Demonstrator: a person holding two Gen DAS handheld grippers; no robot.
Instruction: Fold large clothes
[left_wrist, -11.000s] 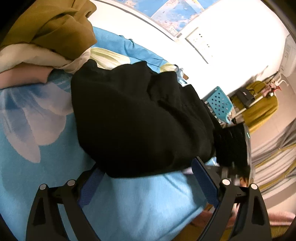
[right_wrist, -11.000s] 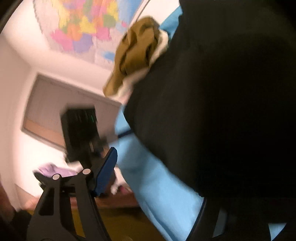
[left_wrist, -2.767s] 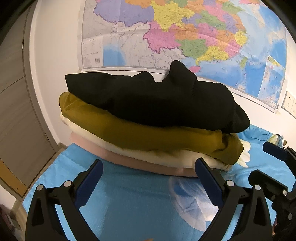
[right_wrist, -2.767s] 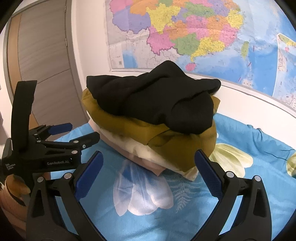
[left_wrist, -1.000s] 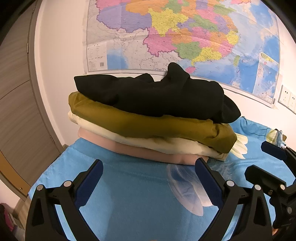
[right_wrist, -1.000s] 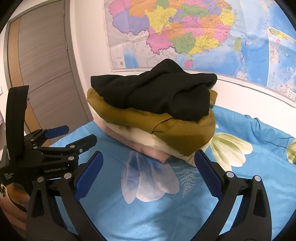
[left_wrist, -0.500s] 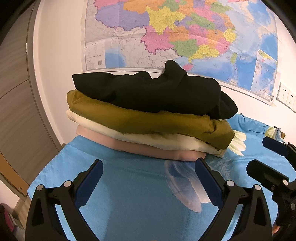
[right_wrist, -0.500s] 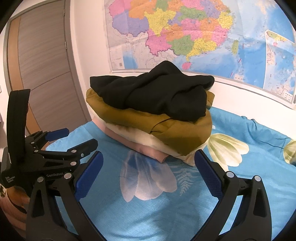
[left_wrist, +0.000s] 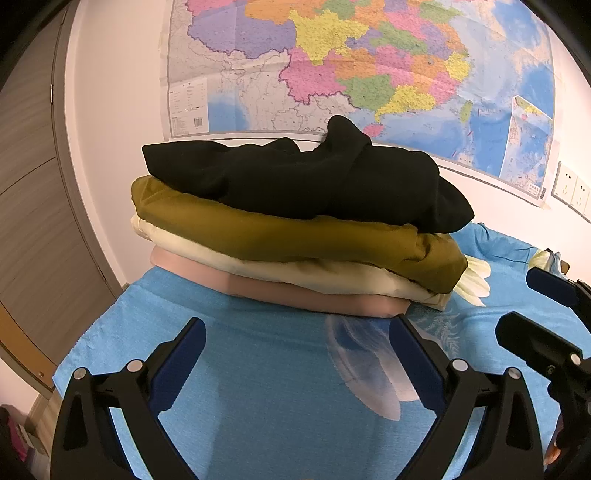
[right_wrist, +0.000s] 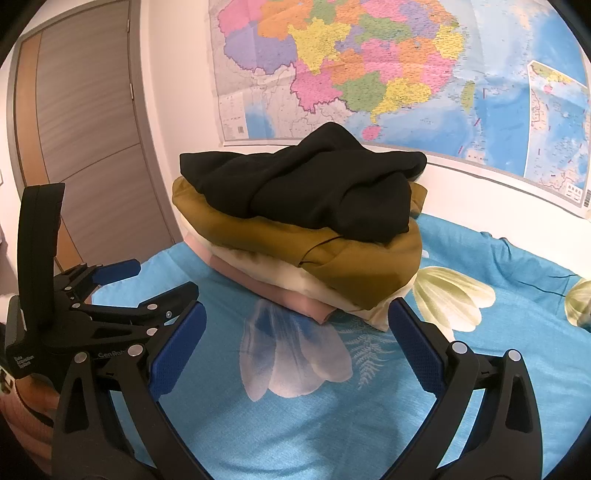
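Note:
A folded black garment lies on top of a stack of folded clothes: an olive one, a cream one and a pink one at the bottom. The stack rests on a blue flowered bed sheet against the wall. My left gripper is open and empty, a short way in front of the stack. My right gripper is open and empty too, facing the stack's right corner. The left gripper also shows at the left of the right wrist view.
A large coloured map hangs on the white wall behind the stack. A wooden door stands at the left. Wall sockets sit at the right. The bed's left edge drops to the floor.
Eleven seconds ago the black garment lay on the sheet with both grippers at it; it now lies on top of the stack. Over the last second both open grippers shifted only slightly.

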